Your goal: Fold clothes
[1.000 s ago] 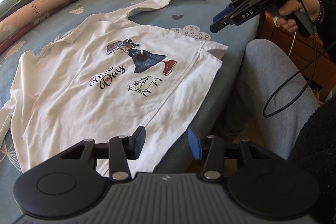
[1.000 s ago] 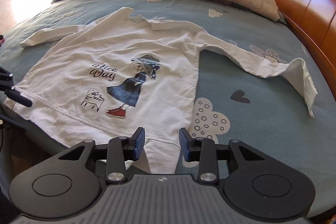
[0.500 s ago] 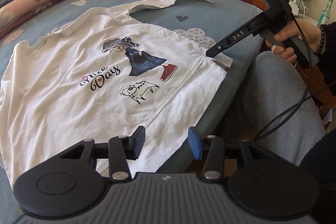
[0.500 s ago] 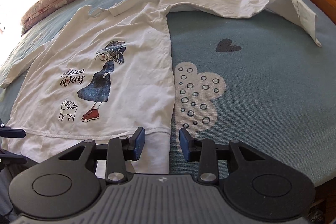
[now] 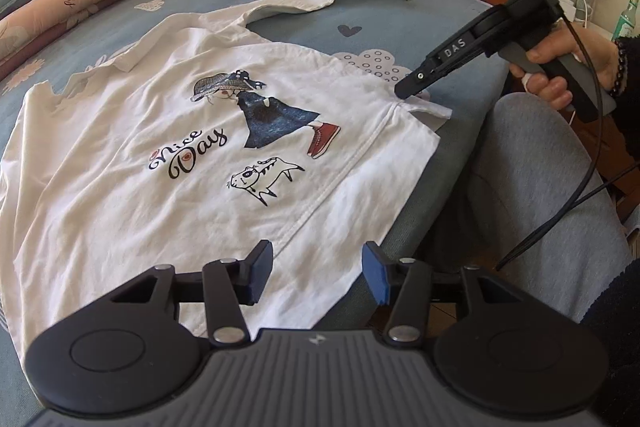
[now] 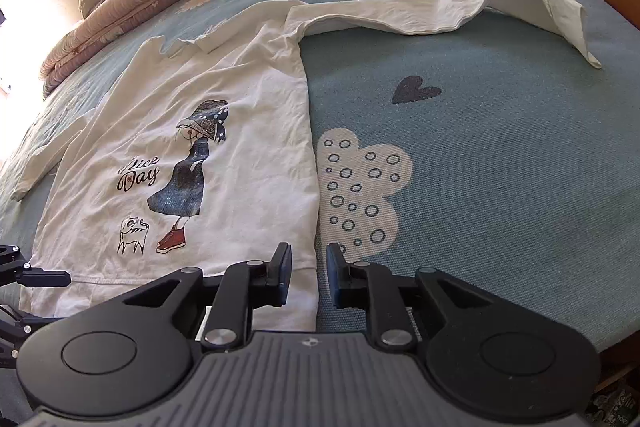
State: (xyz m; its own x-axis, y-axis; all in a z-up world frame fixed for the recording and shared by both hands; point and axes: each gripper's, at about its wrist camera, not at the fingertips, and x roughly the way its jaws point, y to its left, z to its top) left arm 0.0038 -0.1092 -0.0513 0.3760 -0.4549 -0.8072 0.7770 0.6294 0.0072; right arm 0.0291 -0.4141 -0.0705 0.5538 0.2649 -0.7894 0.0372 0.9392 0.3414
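You're holding both claws released: right claw (image 6: pixel 308 275) straddling the shirt (image 6: pixel 248 163) hem corner, left claw (image 5: pixel 316 273) hovering over hem.

White long-sleeve shirt (image 5: pixel 132 163) is lying face up and mostly flat on the bed, a bit wrinkly. The front print is showing a girl in a hat and blue dress, red shoes, a little cat, and "Nice Day". In the left wrist view the hem is pointing toward 5 o'clock, hanging slightly over the bed edge. One sleeve (image 6: pixel 400 15) is stretching out toward 1 o'clock, cuff flopping over.
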